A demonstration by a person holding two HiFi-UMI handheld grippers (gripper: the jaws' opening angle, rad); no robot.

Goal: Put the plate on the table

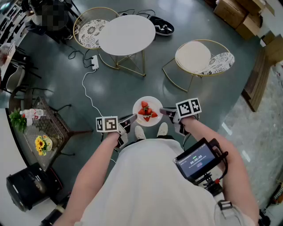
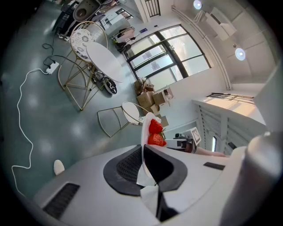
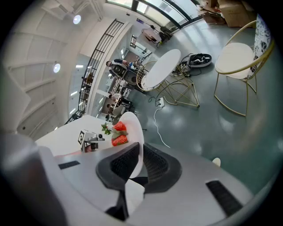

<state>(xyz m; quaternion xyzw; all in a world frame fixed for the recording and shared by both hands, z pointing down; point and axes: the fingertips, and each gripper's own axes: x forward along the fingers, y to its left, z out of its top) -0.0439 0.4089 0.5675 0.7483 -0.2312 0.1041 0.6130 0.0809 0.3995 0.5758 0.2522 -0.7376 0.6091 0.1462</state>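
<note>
A white plate (image 1: 148,106) with strawberries (image 1: 147,112) on it hangs in the air in front of me, above the green floor. My left gripper (image 1: 131,120) is shut on the plate's left rim (image 2: 142,132); my right gripper (image 1: 165,111) is shut on its right rim (image 3: 136,132). The strawberries (image 2: 154,133) show past the left jaws, and the strawberries (image 3: 118,133) past the right jaws too. The round white table (image 1: 127,34) stands farther ahead, with nothing on its top.
A gold-wire chair (image 1: 90,27) stands left of the table and another chair (image 1: 199,58) to its right. A white power strip and cable (image 1: 93,62) lie on the floor. A side shelf with flowers (image 1: 40,132) is at my left; cardboard boxes (image 1: 241,13) sit at far right.
</note>
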